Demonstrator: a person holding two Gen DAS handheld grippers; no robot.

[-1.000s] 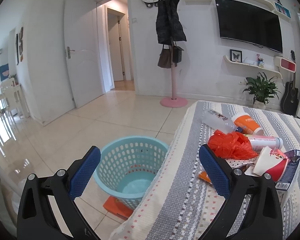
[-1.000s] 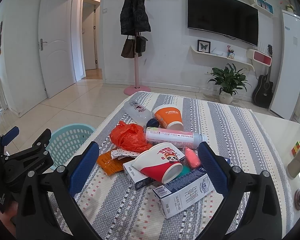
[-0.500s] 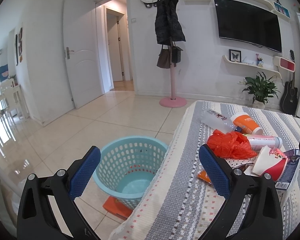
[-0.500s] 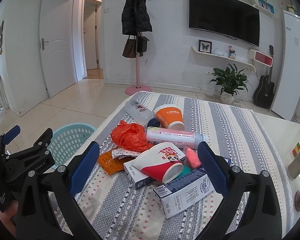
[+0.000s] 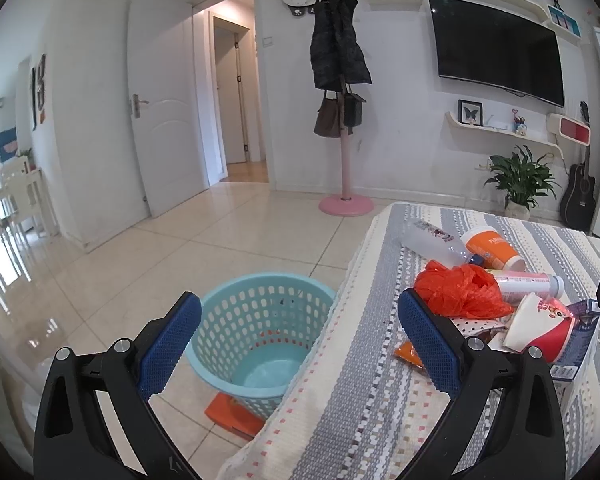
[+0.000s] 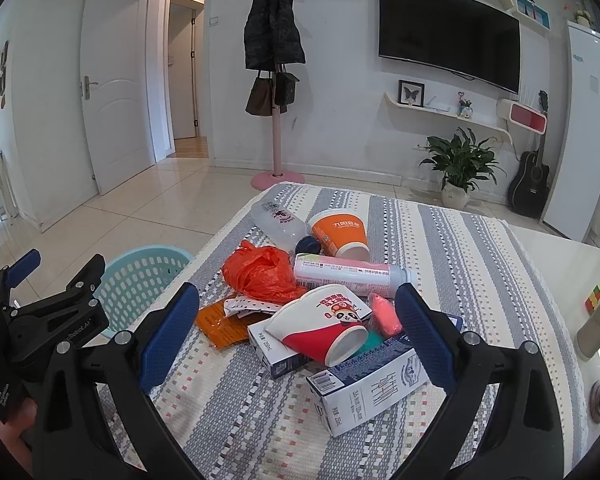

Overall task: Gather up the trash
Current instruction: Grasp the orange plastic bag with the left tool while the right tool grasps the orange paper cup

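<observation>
Both my left gripper (image 5: pixel 299 344) and right gripper (image 6: pixel 298 340) hang wide apart, empty, above the trash pile (image 6: pixel 320 300) and basket (image 5: pixel 260 332).

So the trash is all heaped near the left edge of the worktop (image 6: pixel 440 240). At the back a bottle (image 6: pixel 276 220) lies beside a tipped cup (image 6: pixel 340 232), with a tube (image 6: pixel 352 276) lying across in front of them. The plastic bag (image 6: pixel 260 272) sits left of the tube. Another cup (image 6: pixel 320 328) rests on its side atop 2 cartons, 1 under it (image 6: pixel 272 348) and 1 nearer the camera (image 6: pixel 372 392). The basket (image 5: pixel 260 332) stands on the floor (image 5: pixel 180 260), just left of the worktop.
</observation>
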